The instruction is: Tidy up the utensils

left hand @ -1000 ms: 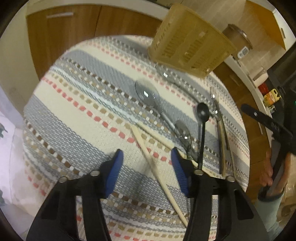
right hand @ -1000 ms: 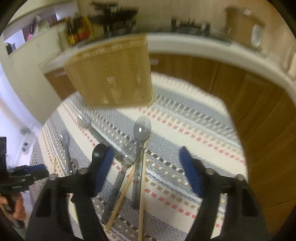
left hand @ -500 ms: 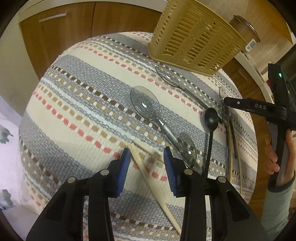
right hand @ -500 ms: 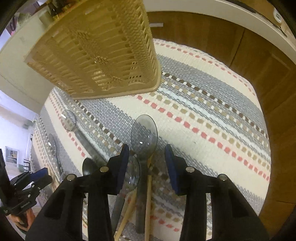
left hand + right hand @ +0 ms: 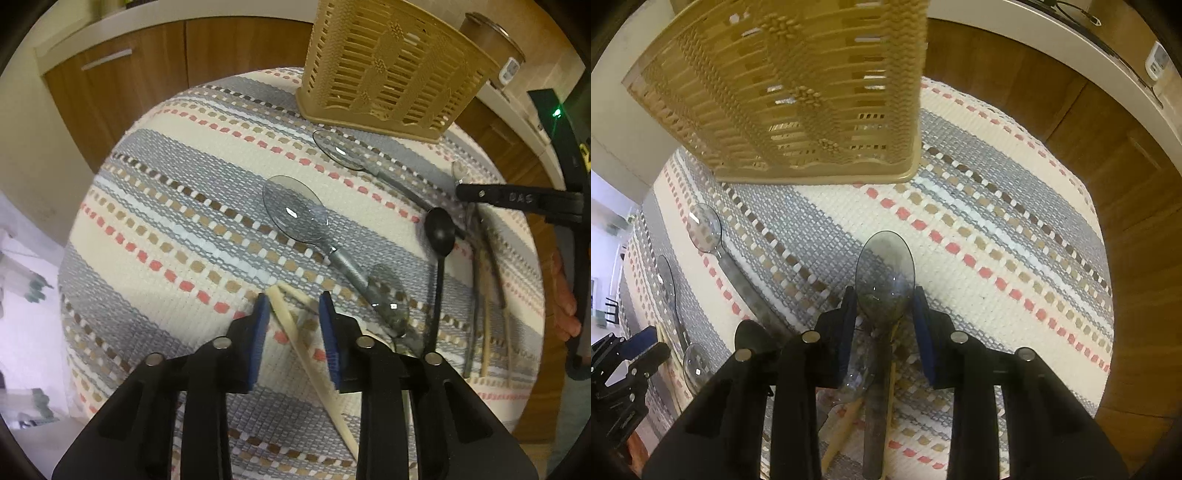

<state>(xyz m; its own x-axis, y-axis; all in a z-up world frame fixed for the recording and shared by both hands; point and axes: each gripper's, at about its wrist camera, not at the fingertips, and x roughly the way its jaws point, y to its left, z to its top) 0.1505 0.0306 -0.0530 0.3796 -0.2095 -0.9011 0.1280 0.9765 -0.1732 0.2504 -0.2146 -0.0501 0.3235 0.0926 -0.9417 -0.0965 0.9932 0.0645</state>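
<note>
Step in hand: pick-up, both sides at once. Nothing visible inside the basket (image 5: 391, 70), though neither view looks into it, so the task is judged to be early.

Left hand-held gripper (image 5: 293, 332): jaws part-open, straddling the upper end of a pale chopstick (image 5: 295, 332) lying on the striped cloth (image 5: 166, 221). The stick sits close to the left pad (image 5: 258, 339); contact is not clear, so it counts as not yet gripped. A second chopstick end crosses just beside it.

Right hand-held gripper (image 5: 884, 325): jaws narrowed around the bowl of a clear grey spoon (image 5: 885, 280), pads at either edge of it. Whether they actually pinch it cannot be told.

Layout, left wrist view: basket at 1 o'clock, upright on the surface; large clear spoon (image 5: 295, 214) near centre; black spoon (image 5: 439, 236) at 3 o'clock; remaining utensils piled at 4 o'clock.

Next move, judged: close each pair of jaws fully, lift clear of the pile, carry to the basket mouth, drop handle-down. The chopstick is thin and may roll or slip.

View differences: the left wrist view shows the person's right hand (image 5: 565, 295) and the whole spread. The right wrist view alone shows the spoon between its pads, and the left tool at 8 o'clock.
</note>
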